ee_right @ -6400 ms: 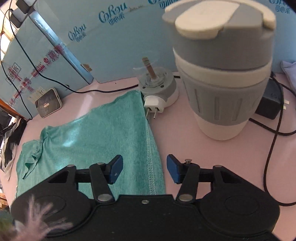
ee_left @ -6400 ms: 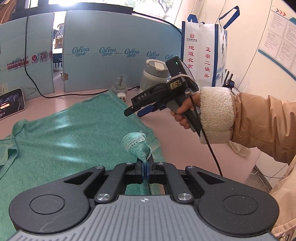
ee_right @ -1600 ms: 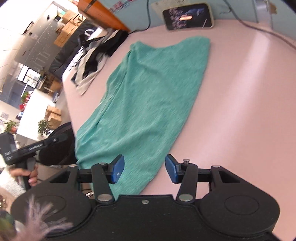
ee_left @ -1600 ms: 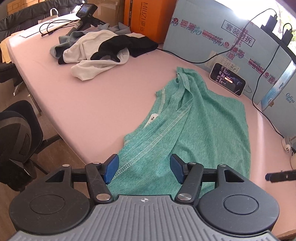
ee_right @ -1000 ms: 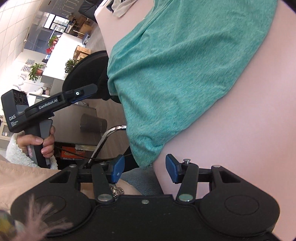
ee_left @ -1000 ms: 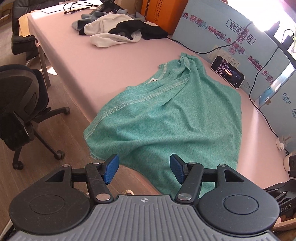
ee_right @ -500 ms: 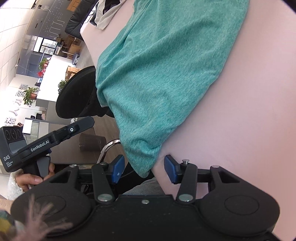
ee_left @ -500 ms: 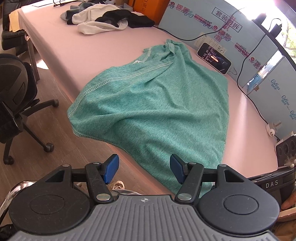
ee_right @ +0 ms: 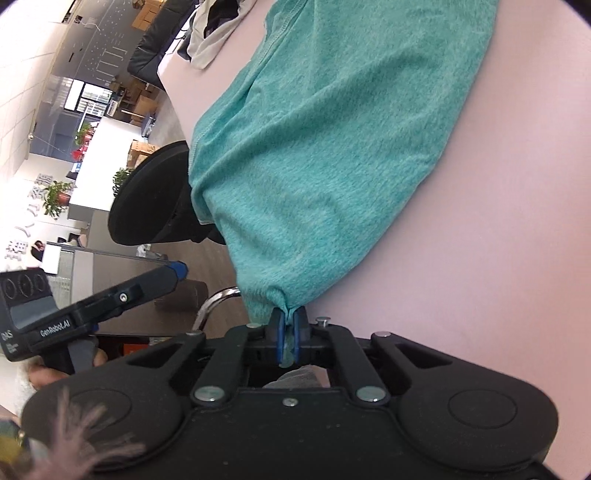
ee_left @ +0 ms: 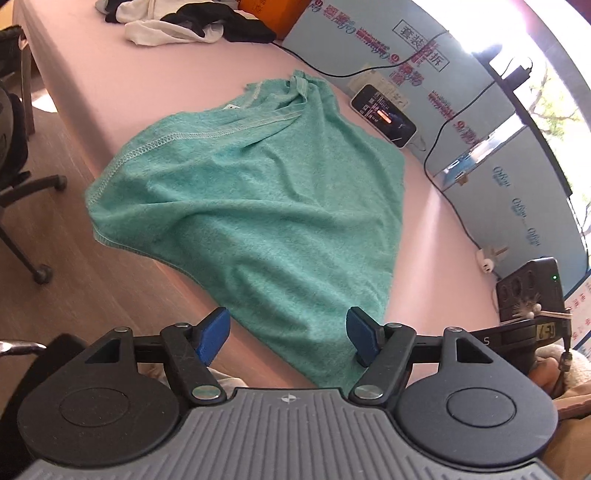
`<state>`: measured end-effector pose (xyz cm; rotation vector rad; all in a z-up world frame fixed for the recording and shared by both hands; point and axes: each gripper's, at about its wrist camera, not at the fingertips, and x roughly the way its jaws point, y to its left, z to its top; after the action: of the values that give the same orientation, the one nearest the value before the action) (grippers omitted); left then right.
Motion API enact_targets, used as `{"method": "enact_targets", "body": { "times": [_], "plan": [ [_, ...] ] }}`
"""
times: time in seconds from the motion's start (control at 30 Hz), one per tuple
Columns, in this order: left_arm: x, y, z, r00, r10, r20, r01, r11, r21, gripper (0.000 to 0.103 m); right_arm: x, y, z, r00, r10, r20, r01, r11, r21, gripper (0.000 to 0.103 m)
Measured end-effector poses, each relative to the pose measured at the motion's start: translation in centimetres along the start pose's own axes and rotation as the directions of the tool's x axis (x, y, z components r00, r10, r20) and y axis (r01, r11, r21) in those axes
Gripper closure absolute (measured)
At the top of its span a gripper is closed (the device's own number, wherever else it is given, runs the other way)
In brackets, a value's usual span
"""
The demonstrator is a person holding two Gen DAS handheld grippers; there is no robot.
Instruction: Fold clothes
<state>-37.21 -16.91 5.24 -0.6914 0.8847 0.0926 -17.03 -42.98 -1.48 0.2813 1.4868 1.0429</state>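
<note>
While the right tool (ee_right: 290, 334) has its blue pads pressed together on a bunched corner of the green shirt (ee_right: 332, 147), the left tool (ee_left: 288, 338) has its jaws apart and widening, with the shirt's near edge lying in the gap between them but touched by neither pad. From the right wrist view, the pinched corner hangs just off the near edge of the pink surface (ee_right: 480, 240), and the cloth runs up and away from the pads across that surface. Seen from the left wrist, the shirt (ee_left: 258, 192) lies spread and wrinkled, its left hem drooping over the edge of the surface (ee_left: 443, 266) toward the wooden floor (ee_left: 74, 258), its collar bunched at the far end. The left tool also shows at the lower left of the right wrist view, held by a hand (ee_right: 44, 373) that is mostly hidden behind it. Beyond the shirt's collar a phone (ee_left: 384, 116) with a lit screen leans near blue printed panels (ee_left: 388, 48), and a black cable (ee_left: 436, 147) loops past it. A heap of white and black clothes (ee_left: 184, 22) sits at the far end of the surface, well apart from the shirt. A black office chair (ee_right: 155, 195) stands on the floor beside the surface.
</note>
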Motion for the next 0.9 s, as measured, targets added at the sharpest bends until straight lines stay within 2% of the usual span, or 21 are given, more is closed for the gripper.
{"method": "enact_targets", "body": {
  "times": [0.07,0.13,0.2,0.27,0.37,0.43,0.5,0.6,0.63,0.7,0.77,0.83,0.9],
  "plan": [
    [-0.4,0.5,0.0,0.999,-0.028,0.018,0.029,0.999,-0.042,0.028,-0.5,0.4,0.5,0.999,0.043,0.009,-0.043,0.999,0.002,0.098],
    [-0.4,1.3,0.1,0.995,-0.096,0.025,0.098,0.989,-0.113,0.026,-1.1,0.8,1.0,0.996,0.086,0.025,-0.086,0.996,0.01,0.098],
    [-0.3,2.1,0.1,0.984,-0.173,0.034,0.177,0.966,-0.188,0.021,-1.5,1.0,1.6,0.991,0.13,0.043,-0.131,0.991,0.027,0.098],
    [0.2,2.9,0.0,0.967,-0.252,0.046,0.255,0.93,-0.266,0.021,-2.1,1.7,2.2,0.985,0.16,0.064,-0.161,0.987,0.025,0.098],
    [1.7,3.9,-0.5,0.927,-0.372,0.044,0.357,0.844,-0.399,0.017,-2.4,2.8,3.1,0.979,0.188,0.083,-0.19,0.982,0.008,0.099],
    [3.0,4.3,-1.1,0.902,-0.431,0.038,0.396,0.787,-0.473,0.015,-2.6,3.3,3.5,0.975,0.201,0.093,-0.202,0.979,0.004,0.099],
    [4.3,4.7,-1.9,0.882,-0.468,0.045,0.413,0.727,-0.549,0.013,-2.9,3.4,3.8,0.972,0.213,0.101,-0.214,0.977,0.006,0.099],
    [6.3,5.5,-3.1,0.848,-0.526,0.067,0.428,0.605,-0.672,0.012,-3.2,3.4,4.1,0.966,0.229,0.116,-0.234,0.972,0.028,0.099],
    [6.7,5.5,-3.4,0.842,-0.534,0.074,0.429,0.579,-0.694,0.012,-3.4,3.3,4.2,0.965,0.234,0.122,-0.24,0.97,0.034,0.099],
    [7.2,5.5,-3.7,0.844,-0.529,0.085,0.42,0.556,-0.717,0.012,-3.7,3.2,4.4,0.964,0.232,0.132,-0.238,0.97,0.036,0.099],
    [7.3,5.6,-3.8,0.861,-0.494,0.119,0.413,0.545,-0.73,0.012,-3.9,3.1,4.4,0.963,0.235,0.131,-0.242,0.969,0.042,0.099],
    [7.3,5.9,-3.8,0.868,-0.465,0.173,0.426,0.52,-0.74,0.012,-3.9,2.9,4.2,0.965,0.235,0.12,-0.242,0.969,0.052,0.099],
    [7.2,5.9,-3.4,0.87,-0.45,0.201,0.438,0.521,-0.732,0.012,-4.0,2.7,3.9,0.967,0.23,0.107,-0.237,0.97,0.057,0.099]
  ]
}}
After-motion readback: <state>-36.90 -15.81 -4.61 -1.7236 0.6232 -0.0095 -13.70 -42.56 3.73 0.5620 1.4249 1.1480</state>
